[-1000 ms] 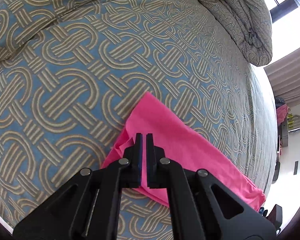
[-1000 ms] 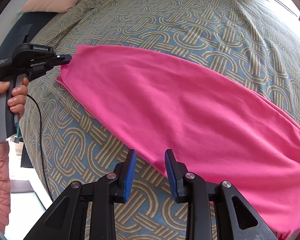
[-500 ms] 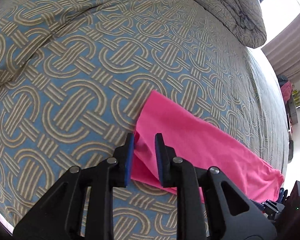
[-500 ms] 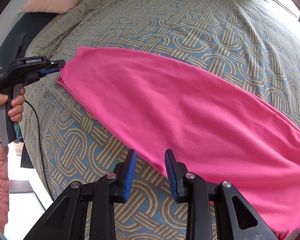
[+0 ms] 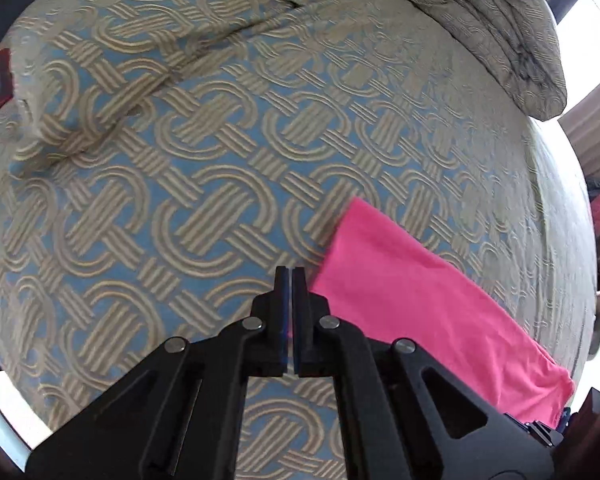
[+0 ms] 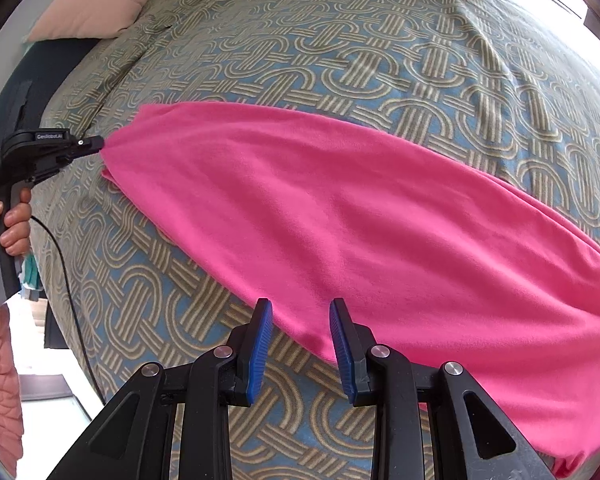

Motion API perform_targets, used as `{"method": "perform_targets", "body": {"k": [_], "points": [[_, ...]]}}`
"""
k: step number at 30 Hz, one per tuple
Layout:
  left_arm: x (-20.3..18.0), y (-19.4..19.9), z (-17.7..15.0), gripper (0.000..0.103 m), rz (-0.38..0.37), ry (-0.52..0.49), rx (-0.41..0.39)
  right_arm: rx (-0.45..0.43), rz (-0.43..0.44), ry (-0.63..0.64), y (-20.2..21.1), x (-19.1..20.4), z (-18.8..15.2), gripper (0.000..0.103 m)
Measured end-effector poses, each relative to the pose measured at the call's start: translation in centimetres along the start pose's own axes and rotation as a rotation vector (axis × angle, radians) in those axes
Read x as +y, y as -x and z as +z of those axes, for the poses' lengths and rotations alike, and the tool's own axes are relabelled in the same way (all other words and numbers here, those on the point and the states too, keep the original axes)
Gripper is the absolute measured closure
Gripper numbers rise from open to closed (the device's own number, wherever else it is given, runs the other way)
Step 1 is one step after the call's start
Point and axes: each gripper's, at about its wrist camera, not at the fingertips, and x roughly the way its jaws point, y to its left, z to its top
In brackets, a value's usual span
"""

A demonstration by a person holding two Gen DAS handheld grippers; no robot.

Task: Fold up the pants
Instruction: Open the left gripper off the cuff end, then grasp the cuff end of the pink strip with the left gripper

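Observation:
Bright pink pants lie stretched out flat on the patterned bedspread. In the left wrist view the pants run off to the lower right. My left gripper is shut at the near corner of the pants' end; in the right wrist view its tip touches that end, and the cloth puckers toward it. My right gripper is open, its blue pads straddling the near long edge of the pants, just above the cloth.
A folded duvet in the same pattern lies at the far right of the bed. A pale pink pillow sits at the head. The bed edge drops off behind my left gripper, where a cable hangs.
My left gripper opened half a second ago, shifted to the pants' end corner, and has shut again there. The right gripper has stayed in place, open.

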Motion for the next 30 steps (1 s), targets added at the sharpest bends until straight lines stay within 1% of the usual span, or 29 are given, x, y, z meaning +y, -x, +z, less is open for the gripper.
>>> {"method": "perform_targets", "body": {"k": [2,3,6,8,9,10,11,12,13,14,15,16,17,18,19,20,21,22,23,24,25,26,27,28,29,30], "points": [[1.3,-0.2,0.2,0.101,0.036,0.014,0.022,-0.003,-0.001,-0.004,0.1,-0.2,0.0,0.073],[1.9,-0.4,0.1,0.101,0.036,0.027,0.038,-0.005,-0.002,-0.007,0.2,-0.2,0.0,0.073],[2.9,-0.4,-0.5,0.101,-0.036,0.04,0.046,-0.014,0.002,-0.023,0.4,-0.5,-0.1,0.073],[2.3,-0.3,-1.3,0.101,-0.051,0.023,0.046,-0.015,0.001,-0.029,0.5,-0.6,-0.2,0.073],[1.8,-0.3,-1.7,0.098,-0.065,0.011,0.052,-0.015,-0.005,-0.032,0.5,-0.7,-0.2,0.073],[1.3,-0.3,-2.1,0.092,-0.085,0.001,0.06,-0.014,-0.012,-0.037,0.5,-0.9,-0.2,0.073],[0.8,-0.3,-2.5,0.07,-0.111,-0.004,0.069,-0.014,-0.02,-0.046,0.6,-1.1,-0.2,0.073],[0.4,-0.2,-2.9,0.039,-0.125,0.002,0.073,-0.015,-0.026,-0.057,0.7,-1.4,-0.2,0.073],[0.2,-0.1,-3.3,0.025,-0.127,0.016,0.067,-0.017,-0.031,-0.071,0.7,-1.7,-0.1,0.073],[0.1,0.1,-3.7,0.015,-0.122,0.036,0.049,-0.02,-0.033,-0.089,0.8,-2.0,0.0,0.073],[0.0,0.3,-4.0,0.015,-0.124,0.056,0.028,-0.023,-0.032,-0.109,0.8,-2.4,0.0,0.073],[-0.1,0.2,-4.3,0.015,-0.139,0.074,0.029,-0.025,-0.023,-0.128,0.8,-2.7,0.1,0.073],[-0.2,-0.3,-4.2,0.015,-0.16,0.091,0.05,-0.027,-0.009,-0.145,0.8,-2.8,0.0,0.07],[-0.6,-0.8,-4.2,0.015,-0.182,0.108,0.07,-0.027,0.006,-0.16,0.6,-2.8,0.1,0.061],[-0.5,-1.5,-4.3,0.015,-0.204,0.134,0.092,-0.028,0.02,-0.181,0.3,-2.8,-0.1,0.057],[-0.5,-1.9,-4.3,0.015,-0.207,0.155,0.102,-0.026,0.029,-0.208,-0.2,-2.9,-0.4,0.052],[-0.5,-2.4,-4.3,0.016,-0.202,0.177,0.102,-0.022,0.028,-0.233,-0.8,-2.7,-0.7,0.05],[-0.6,-2.6,-4.2,0.017,-0.196,0.188,0.084,-0.046,0.004,-0.235,-1.0,-2.4,-1.0,0.049],[-0.7,-2.6,-4.1,0.027,-0.185,0.185,0.058,-0.067,-0.019,-0.214,-0.9,-1.9,-1.3,0.047],[-1.0,-2.6,-3.9,0.051,-0.17,0.17,0.031,-0.077,-0.037,-0.181,-0.7,-1.3,-1.5,0.046],[-1.3,-2.5,-3.6,0.068,-0.168,0.143,0.012,-0.076,-0.047,-0.15,-0.5,-0.8,-1.8,0.046],[-1.5,-2.8,-3.3,0.095,-0.183,0.126,0.023,-0.069,-0.037,-0.127,-0.2,-0.7,-2.2,0.046],[-1.5,-3.2,-3.0,0.094,-0.2,0.129,0.044,-0.072,-0.01,-0.116,0.4,-1.1,-2.4,0.046],[-1.3,-3.4,-2.8,0.094,-0.207,0.146,0.044,-0.086,0.013,-0.11,1.2,-1.8,-2.7,0.046],[-1.2,-3.4,-2.7,0.094,-0.215,0.151,0.043,-0.103,-0.001,-0.11,2.0,-2.9,-2.8,0.046],[-1.2,-3.2,-2.8,0.094,-0.214,0.147,0.038,-0.109,-0.051,-0.125,2.7,-4.4,-2.6,0.046]]}}
